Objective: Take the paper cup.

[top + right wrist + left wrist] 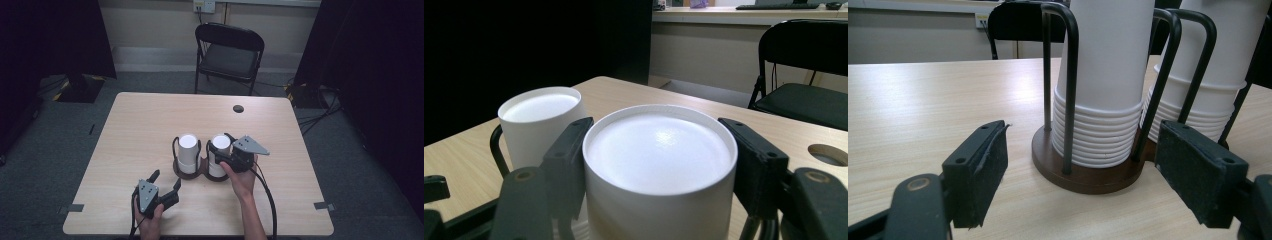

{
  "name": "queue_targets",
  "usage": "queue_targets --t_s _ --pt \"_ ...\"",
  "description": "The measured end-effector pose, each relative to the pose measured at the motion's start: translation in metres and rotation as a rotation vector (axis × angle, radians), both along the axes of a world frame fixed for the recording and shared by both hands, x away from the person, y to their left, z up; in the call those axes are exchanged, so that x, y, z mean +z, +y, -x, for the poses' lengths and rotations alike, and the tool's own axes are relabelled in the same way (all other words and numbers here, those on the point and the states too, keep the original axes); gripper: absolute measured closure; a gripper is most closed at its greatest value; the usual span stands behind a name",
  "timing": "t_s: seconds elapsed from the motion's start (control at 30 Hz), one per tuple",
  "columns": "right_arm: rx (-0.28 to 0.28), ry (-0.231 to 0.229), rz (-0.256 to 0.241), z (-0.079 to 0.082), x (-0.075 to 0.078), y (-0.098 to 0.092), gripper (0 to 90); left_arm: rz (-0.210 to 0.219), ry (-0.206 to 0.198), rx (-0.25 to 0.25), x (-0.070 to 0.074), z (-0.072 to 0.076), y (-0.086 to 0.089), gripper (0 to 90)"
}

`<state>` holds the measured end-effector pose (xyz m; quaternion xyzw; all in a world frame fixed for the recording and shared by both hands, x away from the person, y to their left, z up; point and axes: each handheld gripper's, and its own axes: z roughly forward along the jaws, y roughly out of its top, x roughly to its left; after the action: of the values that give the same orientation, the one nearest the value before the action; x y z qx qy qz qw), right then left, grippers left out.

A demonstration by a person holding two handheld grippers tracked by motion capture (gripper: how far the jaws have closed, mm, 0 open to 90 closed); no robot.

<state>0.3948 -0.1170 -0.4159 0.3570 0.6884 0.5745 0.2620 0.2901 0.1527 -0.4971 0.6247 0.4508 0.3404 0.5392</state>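
Note:
Two stacks of upturned white paper cups stand in a brown holder (pixel 200 175) with black wire loops at mid-table. My right gripper (pixel 220 142) grips the top cup of the right stack (pixel 218 157) from the near right. In the right gripper view its jaws press both sides of that cup (pixel 659 160), with the left stack (pixel 541 115) behind. My left gripper (pixel 166 178) is open near the front edge, empty, aimed at the left stack (pixel 188 152). The left gripper view shows the holder base (pixel 1083 177) and the left stack (pixel 1103 75) just ahead of the spread jaws.
The wooden table (pixel 140 130) has a round cable hole (pixel 238 108) at the back right. A black folding chair (pixel 230 50) stands beyond the far edge. Cables lie on the floor at the right. Dark curtains flank both sides.

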Motion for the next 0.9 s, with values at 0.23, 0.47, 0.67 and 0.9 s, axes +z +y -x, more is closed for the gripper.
queue_targets --t_s 0.23,0.47,0.67,0.9 --pt "-0.007 -0.003 -0.021 -0.001 0.005 -0.001 33.6 -0.008 -0.004 -0.009 0.0 0.0 -0.001 17.5" --pt "0.007 -0.007 -0.042 -0.001 0.009 -0.005 33.6 -0.009 -0.004 0.004 0.0 0.001 -0.001 17.5" --pt "0.01 -0.008 -0.038 -0.001 0.016 -0.006 33.7 -0.01 -0.002 0.012 0.0 0.0 -0.001 17.6" --pt "0.007 -0.014 -0.046 -0.003 0.022 -0.007 33.7 -0.019 0.022 0.042 0.001 -0.002 -0.001 17.6"
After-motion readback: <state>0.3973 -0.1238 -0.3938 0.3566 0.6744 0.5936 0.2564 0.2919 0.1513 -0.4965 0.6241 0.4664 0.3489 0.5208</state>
